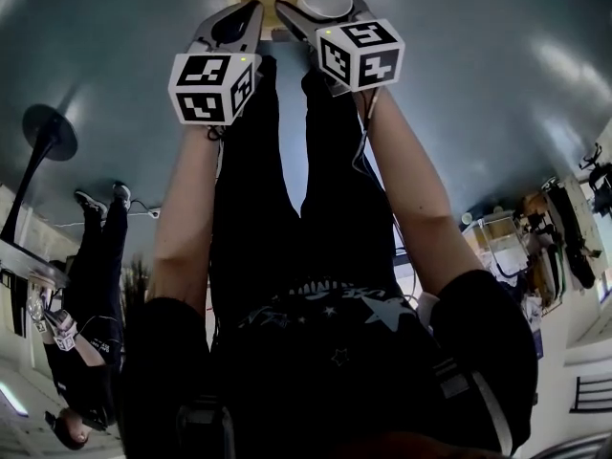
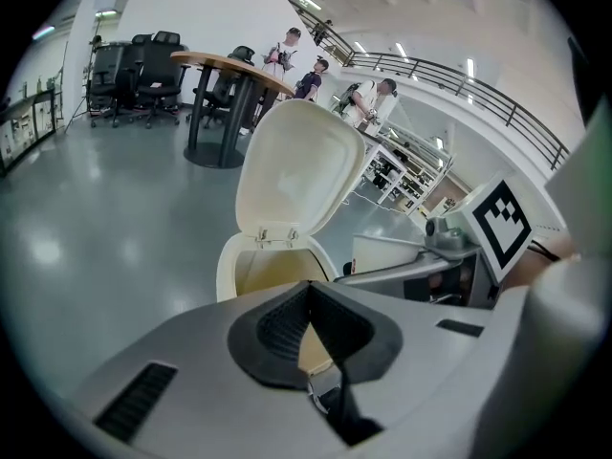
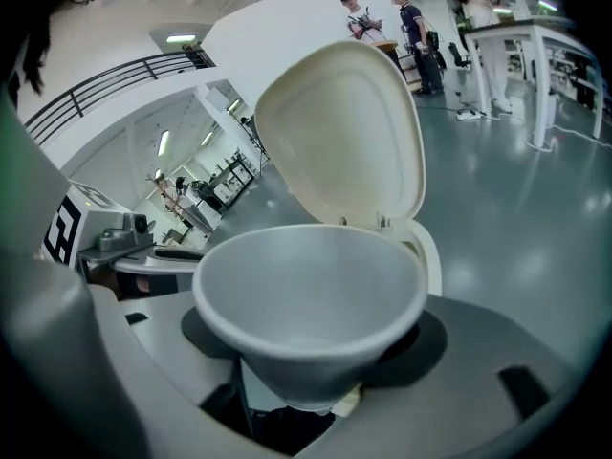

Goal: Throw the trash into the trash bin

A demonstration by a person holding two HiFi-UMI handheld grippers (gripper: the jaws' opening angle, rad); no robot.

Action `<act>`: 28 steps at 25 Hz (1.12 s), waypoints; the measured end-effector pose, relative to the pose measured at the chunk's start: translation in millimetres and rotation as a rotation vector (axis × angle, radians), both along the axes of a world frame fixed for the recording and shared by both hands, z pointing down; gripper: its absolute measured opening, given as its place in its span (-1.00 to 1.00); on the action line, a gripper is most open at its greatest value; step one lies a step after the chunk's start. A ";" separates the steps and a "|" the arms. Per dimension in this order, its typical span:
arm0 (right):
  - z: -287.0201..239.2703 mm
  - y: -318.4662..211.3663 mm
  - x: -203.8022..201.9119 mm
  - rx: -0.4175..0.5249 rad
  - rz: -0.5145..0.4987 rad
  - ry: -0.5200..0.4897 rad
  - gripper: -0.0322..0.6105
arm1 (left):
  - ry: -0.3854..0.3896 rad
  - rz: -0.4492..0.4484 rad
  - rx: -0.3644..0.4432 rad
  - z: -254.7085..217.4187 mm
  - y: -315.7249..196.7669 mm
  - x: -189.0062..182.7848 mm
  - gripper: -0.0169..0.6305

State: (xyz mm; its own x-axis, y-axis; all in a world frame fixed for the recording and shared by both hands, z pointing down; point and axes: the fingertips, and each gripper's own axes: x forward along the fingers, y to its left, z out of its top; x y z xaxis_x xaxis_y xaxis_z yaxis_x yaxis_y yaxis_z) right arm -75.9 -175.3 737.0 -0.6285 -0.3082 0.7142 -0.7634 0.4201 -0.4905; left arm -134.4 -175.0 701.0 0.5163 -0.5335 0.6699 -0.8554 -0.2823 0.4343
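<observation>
Black-clad legs (image 1: 287,218) of the person are filling the near field of the head view, with both forearms reaching out over them.

- Left gripper (image 1: 232,25): its jaws are lying together and gripping nothing. It is pointing down toward the bin.
- Right gripper (image 1: 323,12): its jaws are standing fairly wide while pressing on the lower wall of a white paper cup (image 3: 311,299). The cup's base is sitting between the pads, and its empty mouth is facing back toward that gripper's camera.
- Cup, handling: it is looking light, thin-walled and easily crushed, and probably smooth enough to slip. The stiffer base, where it is being held, is appearing the safest place to grip. A squeeze near the rim would likely be folding it.
- Trash bin (image 2: 228,271): cream in colour, it is standing on the floor just beyond both grippers. Its hinged lid (image 3: 344,132) is standing upright, leaving the opening exposed. The cup is hanging close before that opening and is not yet inside.
- Grey floor (image 2: 86,208): it is shining under the ceiling lights.
- Round table (image 2: 225,65): it is standing well behind the bin, with people (image 2: 287,51) gathering beyond it.
</observation>
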 end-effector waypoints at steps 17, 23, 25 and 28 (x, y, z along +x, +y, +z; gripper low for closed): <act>35.2 11.9 -8.2 -0.083 -0.063 -0.035 0.18 | -0.010 0.016 -0.049 32.4 2.4 1.1 -0.91; 39.4 11.5 -7.8 -0.084 -0.010 -0.022 0.49 | -0.020 0.023 -0.058 35.0 8.4 -3.6 -0.91; 37.8 9.8 -5.3 -0.080 -0.010 -0.016 0.49 | -0.020 0.025 -0.057 33.1 8.1 -2.9 -0.91; 32.7 6.7 -2.4 -0.077 -0.001 -0.021 0.49 | -0.021 0.028 -0.055 29.3 7.6 -1.0 -0.91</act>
State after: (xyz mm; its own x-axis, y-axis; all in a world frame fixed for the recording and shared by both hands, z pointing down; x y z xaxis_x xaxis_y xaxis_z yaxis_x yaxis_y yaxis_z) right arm -78.4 -168.6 769.7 -0.6440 -0.2524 0.7222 -0.7521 0.3817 -0.5373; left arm -135.4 -167.4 730.3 0.5159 -0.4810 0.7089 -0.8566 -0.2829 0.4315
